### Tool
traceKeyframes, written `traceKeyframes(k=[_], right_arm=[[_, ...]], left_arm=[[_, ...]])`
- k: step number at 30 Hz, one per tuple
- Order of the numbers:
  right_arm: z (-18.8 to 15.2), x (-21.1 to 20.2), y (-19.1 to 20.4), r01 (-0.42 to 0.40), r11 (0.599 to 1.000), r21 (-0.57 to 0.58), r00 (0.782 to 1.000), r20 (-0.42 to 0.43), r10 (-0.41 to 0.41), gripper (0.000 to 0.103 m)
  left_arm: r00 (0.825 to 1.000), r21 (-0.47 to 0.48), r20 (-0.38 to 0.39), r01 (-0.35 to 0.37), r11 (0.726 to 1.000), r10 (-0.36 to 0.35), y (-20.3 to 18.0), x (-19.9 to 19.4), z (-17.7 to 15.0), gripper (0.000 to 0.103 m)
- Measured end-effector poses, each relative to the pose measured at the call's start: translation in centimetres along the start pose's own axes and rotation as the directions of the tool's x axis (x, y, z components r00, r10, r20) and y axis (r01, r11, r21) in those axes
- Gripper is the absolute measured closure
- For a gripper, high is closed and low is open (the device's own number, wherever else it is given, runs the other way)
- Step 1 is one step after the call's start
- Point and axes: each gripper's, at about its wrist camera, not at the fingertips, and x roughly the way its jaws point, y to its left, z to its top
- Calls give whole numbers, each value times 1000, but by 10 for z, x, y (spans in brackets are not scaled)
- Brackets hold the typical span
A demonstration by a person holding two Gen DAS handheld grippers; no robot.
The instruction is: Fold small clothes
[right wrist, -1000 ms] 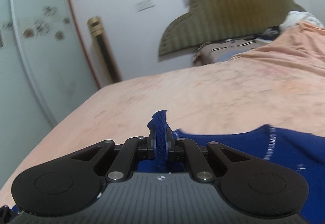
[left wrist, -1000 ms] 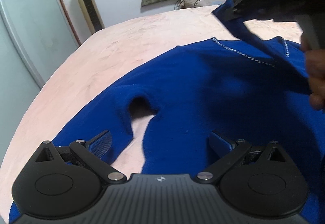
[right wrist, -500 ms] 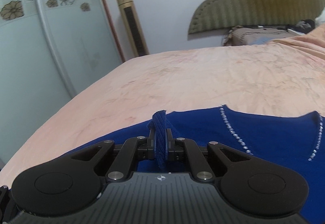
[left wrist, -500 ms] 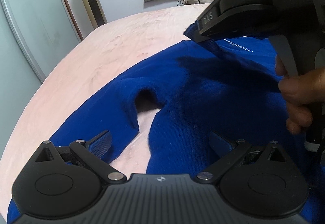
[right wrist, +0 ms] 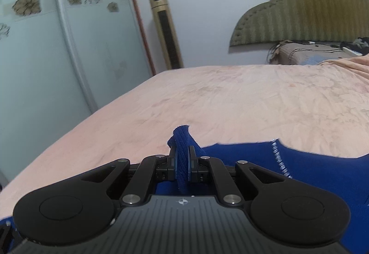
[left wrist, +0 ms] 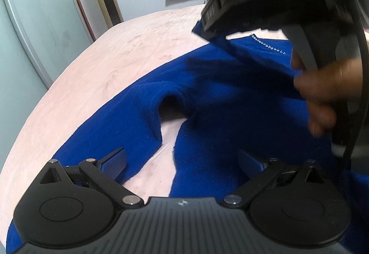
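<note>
Sweater: blue sweater (left wrist: 230, 115) lying lengthwise, neckline facing the headboard (right wrist: 311, 7).
Right gripper (right wrist: 182, 161): pinching its lifted sleeve.
Left gripper (left wrist: 182, 161): hovering, jaws spread.

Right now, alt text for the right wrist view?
The right gripper is shut on a bunched fold of a blue sweater, lifting it above a bed with a pink sheet. Behind stand a gold tower fan, a flower-patterned glass door and an olive padded headboard.
</note>
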Motion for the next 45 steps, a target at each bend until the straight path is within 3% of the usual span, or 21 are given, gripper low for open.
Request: traceKeyframes(k=[2,5,7,9,13,15,17,20,23,25,32,34,37,41,45], right_arm=[[-6,2,6,-6,1000,-20,1000,-20,6,92],[-9,3,4,-45,999,13,997,-59,45,82],[-8,-2,-5,-91,993,74,993,-68,96,66],[-4,-17,-18,-147,978,145,988,-35,153,57],[-4,-45,-43,-175,949,262,985,32,172,57],[-7,-44,-49,-133,948,290,990,-14,143,57],[-15,-34,-47,-58,961,270,990,-105,89,58],[-31,-14,-43,-9,967,255,972,-224,69,58],[-36,-21,-40,-30,955,294,978,-190,89,57],[-34,-33,-36,-61,951,303,983,-148,110,47],[-35,-73,-3,-43,993,108,995,-81,52,38],[-34,-78,5,-45,997,63,996,-77,50,34],[-39,-87,15,-58,998,27,995,-77,59,31],[-45,-95,32,-63,997,-50,995,-75,59,29],[-53,-98,56,-64,982,-178,996,-74,52,28]], left_arm=[[1000,-1,-2,0,1000,0,1,1,1,0],[1000,5,1,-5,1000,5,3,1,1,0],[1000,1,0,-11,1000,11,5,1,1,0],[1000,-8,-5,-13,1000,13,7,2,0,0],[1000,-25,-12,-16,1000,15,10,5,0,0],[1000,-20,-11,-21,1000,21,10,4,-1,0],[1000,-6,-6,-28,1000,28,8,0,-3,0],[999,6,2,-49,999,49,5,-4,-4,0],[997,-11,-4,-75,997,75,9,-8,-5,0],[996,-46,-11,-85,995,84,12,-11,-5,0],[995,-214,-65,-89,973,77,40,-28,-22,0],[995,-333,-84,-73,940,47,60,-34,-34,0],[998,-549,-52,-68,833,47,92,-47,-60,1],[998,-674,-57,-44,737,8,125,-52,-86,1],[999,-814,6,26,580,-36,159,-55,-110,1]])
